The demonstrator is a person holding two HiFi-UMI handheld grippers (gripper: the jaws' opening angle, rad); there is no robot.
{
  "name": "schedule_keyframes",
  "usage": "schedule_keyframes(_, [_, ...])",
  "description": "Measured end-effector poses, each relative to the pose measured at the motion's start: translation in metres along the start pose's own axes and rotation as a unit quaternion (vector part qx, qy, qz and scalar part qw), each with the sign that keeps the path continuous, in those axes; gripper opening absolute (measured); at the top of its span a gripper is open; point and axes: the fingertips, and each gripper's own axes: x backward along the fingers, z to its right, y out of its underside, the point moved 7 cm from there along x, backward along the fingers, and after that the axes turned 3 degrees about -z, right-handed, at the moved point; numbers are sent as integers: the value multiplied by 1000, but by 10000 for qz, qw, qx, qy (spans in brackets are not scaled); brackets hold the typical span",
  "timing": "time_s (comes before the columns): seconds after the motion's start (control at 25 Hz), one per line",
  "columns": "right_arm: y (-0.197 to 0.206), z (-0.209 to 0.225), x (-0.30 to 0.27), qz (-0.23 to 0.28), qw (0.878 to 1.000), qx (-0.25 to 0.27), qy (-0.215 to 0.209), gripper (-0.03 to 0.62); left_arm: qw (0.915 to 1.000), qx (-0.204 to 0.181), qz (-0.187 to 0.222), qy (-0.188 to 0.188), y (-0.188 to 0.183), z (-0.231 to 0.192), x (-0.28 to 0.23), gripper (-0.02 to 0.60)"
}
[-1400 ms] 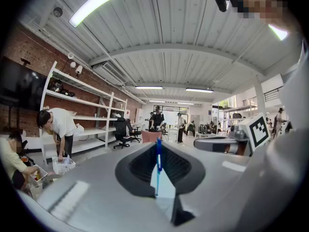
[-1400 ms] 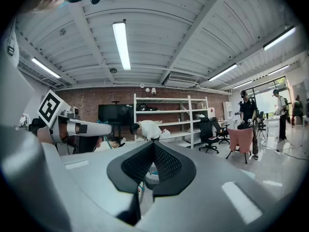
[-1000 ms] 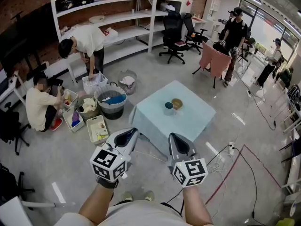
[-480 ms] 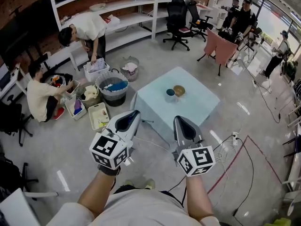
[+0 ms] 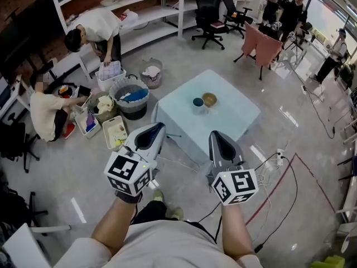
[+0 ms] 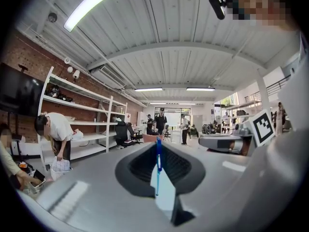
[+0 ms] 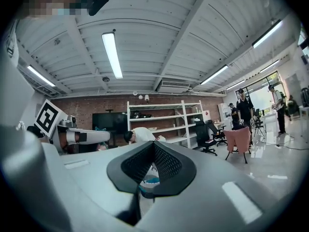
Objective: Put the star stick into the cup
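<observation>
The left gripper (image 6: pixel 158 144) pinches the thin blue star stick (image 6: pixel 157 170) between ribbed black jaws. The right gripper (image 7: pixel 153 146) has its matching jaws pressed together, empty.

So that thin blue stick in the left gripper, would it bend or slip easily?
The blue stick looks very thin, so it is probably light and may flex a little, though it runs straight here. The left gripper seems to pinch it only at its jaw tips, so it might swivel if knocked.
</observation>
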Motion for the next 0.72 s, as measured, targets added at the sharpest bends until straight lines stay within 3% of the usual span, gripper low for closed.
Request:
schedule_keyframes(0.36, [13, 31, -41, -177, 9996, -78, 217, 11, 9996, 72, -107, 251, 12, -27, -58, 21])
schedule_keyframes(0.72, [19, 49, -135, -340, 9982, -82, 492, 11, 9982, 80, -202, 558, 17, -103, -132, 21])
